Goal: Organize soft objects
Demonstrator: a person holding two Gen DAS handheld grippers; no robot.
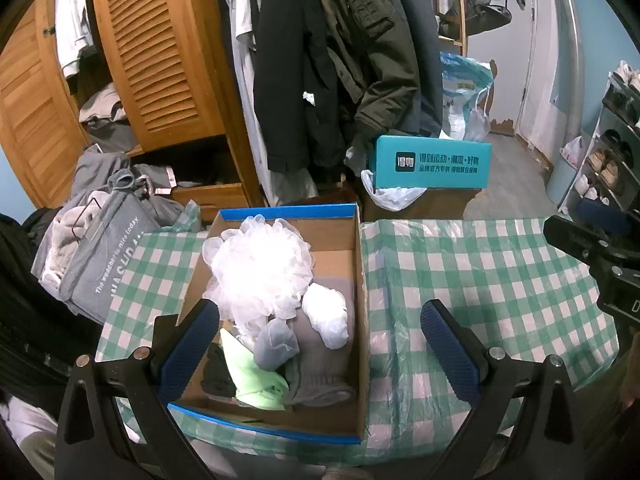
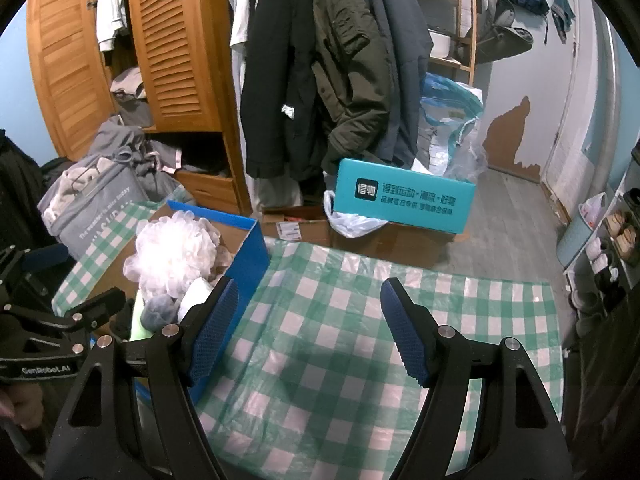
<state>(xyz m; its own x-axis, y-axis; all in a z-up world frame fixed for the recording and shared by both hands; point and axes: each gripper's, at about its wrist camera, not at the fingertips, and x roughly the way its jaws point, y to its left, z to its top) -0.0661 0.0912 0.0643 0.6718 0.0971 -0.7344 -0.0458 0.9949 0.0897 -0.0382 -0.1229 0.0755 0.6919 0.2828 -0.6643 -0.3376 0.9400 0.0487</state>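
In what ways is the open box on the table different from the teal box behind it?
The open box has blue outer walls and brown cardboard inside; the teal box carries printed writing. The open box has no lid and holds soft items; the teal box is closed. The open box sits on the checked tablecloth; the teal box rests beyond it.

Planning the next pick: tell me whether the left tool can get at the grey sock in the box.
Probably yes. The left tool hangs open above the open-topped box, and the grey sock lies on top of the pile, uncovered, beside the white mesh puff.
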